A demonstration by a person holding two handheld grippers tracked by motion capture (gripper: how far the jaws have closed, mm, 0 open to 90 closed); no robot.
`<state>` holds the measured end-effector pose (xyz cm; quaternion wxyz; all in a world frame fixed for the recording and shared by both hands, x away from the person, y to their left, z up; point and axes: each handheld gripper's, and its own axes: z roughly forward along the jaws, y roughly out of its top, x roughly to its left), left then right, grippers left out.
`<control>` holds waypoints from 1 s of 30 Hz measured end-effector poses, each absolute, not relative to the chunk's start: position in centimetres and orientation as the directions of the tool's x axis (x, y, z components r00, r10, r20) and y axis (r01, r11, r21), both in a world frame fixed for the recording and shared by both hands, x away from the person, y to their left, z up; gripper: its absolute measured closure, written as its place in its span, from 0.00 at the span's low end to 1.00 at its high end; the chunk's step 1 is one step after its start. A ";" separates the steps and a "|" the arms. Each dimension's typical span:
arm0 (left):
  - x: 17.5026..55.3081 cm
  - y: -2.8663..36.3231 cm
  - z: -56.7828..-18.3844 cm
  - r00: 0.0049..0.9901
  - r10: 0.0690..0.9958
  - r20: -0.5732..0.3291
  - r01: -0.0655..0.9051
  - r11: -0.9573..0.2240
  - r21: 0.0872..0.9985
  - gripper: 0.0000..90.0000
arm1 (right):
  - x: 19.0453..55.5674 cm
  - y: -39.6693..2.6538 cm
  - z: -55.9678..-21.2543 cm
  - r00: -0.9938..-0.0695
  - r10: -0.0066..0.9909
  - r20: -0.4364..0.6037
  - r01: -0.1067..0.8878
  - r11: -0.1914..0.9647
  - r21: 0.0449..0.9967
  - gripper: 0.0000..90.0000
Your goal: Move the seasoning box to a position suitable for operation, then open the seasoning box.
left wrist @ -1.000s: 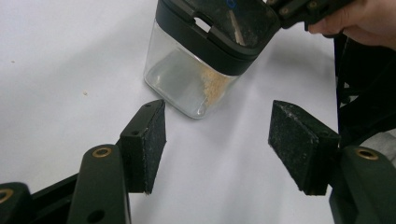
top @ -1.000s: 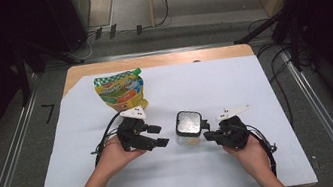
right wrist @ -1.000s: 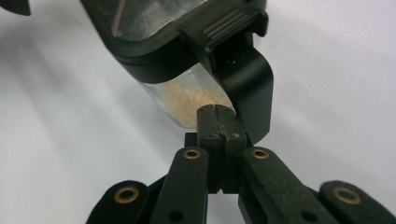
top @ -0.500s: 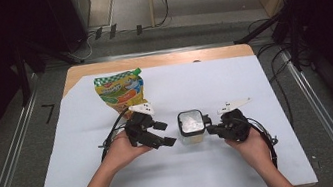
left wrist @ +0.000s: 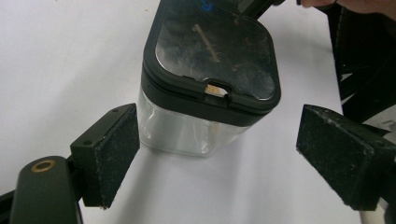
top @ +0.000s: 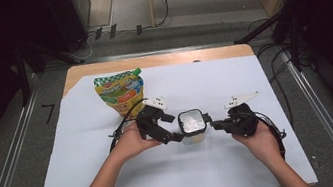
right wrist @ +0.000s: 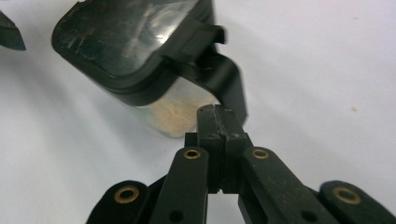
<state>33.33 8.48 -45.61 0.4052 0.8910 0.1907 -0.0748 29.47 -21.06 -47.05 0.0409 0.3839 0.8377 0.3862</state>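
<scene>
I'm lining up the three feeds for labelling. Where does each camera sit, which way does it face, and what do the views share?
High view: above the person's side, facing forward and down on the table; both forearms, left claw, right claw.
Left gripper view: rides on the left claw, looking along its open jaws at the clear black-lidded container.
Right gripper view: rides on the right claw, jaws shut, by the container's handle.
Shared: the container.

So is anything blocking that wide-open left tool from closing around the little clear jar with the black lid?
Nothing visible does. The left tool has just been opening, and the small clear plastic jar with the black lid stands just ahead of its pads, only bare white table cover between them. The right tool is shut beside the jar's black handle.
</scene>
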 end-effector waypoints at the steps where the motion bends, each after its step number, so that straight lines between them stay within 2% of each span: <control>1: 33.3 8.5 -45.6 0.916 0.279 -0.288 0.401 -0.599 0.693 0.16 | 29.5 -21.3 -47.0 -0.693 0.683 0.231 0.618 0.398 0.678 1.00; 20: 33.2 6.7 -47.0 0.924 0.300 -0.238 0.376 -0.596 0.710 0.16 | 30.2 -20.7 -47.6 -0.664 0.721 0.201 0.614 0.372 0.696 1.00; 30: 33.1 6.7 -46.7 0.918 0.316 -0.240 0.387 -0.584 0.713 0.17 | 30.1 -20.6 -47.6 -0.657 0.728 0.197 0.617 0.368 0.695 1.00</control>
